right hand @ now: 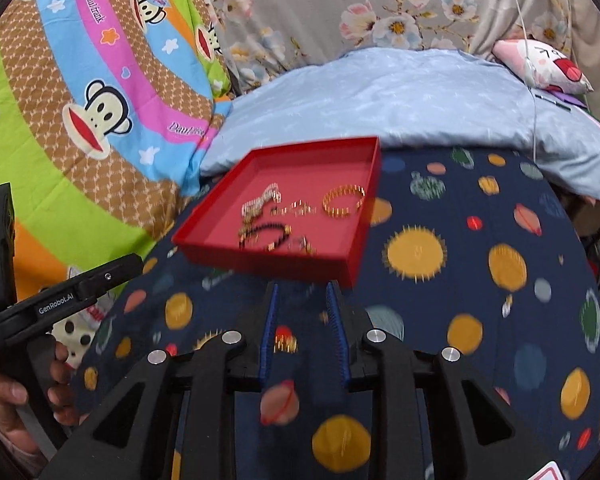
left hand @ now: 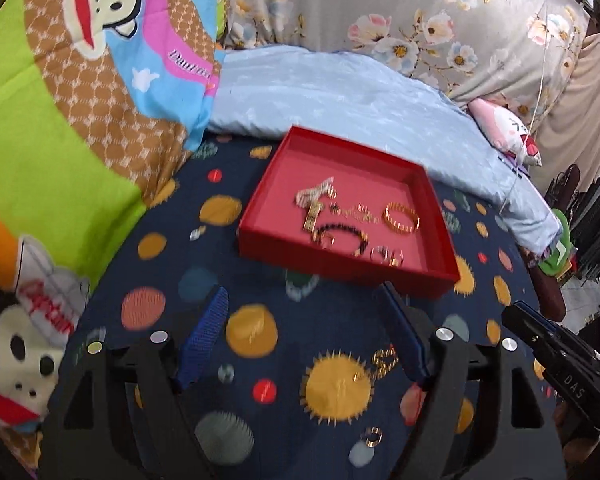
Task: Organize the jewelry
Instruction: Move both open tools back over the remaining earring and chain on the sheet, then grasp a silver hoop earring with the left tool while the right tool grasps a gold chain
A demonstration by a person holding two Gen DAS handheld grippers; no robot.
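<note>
The red tray [left hand: 260, 236] sits on the dark bed cover with planets [left hand: 160, 280], just in front of the light blue blanket [left hand: 340, 92]. Most of the jewelry is already inside it: a gold bangle [left hand: 403, 218], a black bead bracelet [left hand: 342, 236], a sparkly watch band [left hand: 314, 200], a thin chain [left hand: 354, 212] and a couple of small rings [left hand: 386, 255].

Two pieces are not in the tray yet. A gold chain piece [left hand: 384, 360] lies on the cover close to the left gripper [left hand: 300, 300], and a small ring [left hand: 372, 437] lies lower down, nearer the camera.

The left gripper has its jaws spread wide with nothing in them. The right gripper [right hand: 302, 292] has its jaws apart only a little, and they are empty too. Something small and gold shows between its fingers, but the picture is blurry, so it may be the same chain piece.

The next job is probably to pick up that chain piece. To do it well, go slowly and come straight down over it. Put one finger on each side, low to the cover, then squeeze gently. The cover is soft, so try not to pinch the cloth too. Lift it, carry it over the tray wall, and let go low over a bare spot so it does not tangle with the others.
</note>
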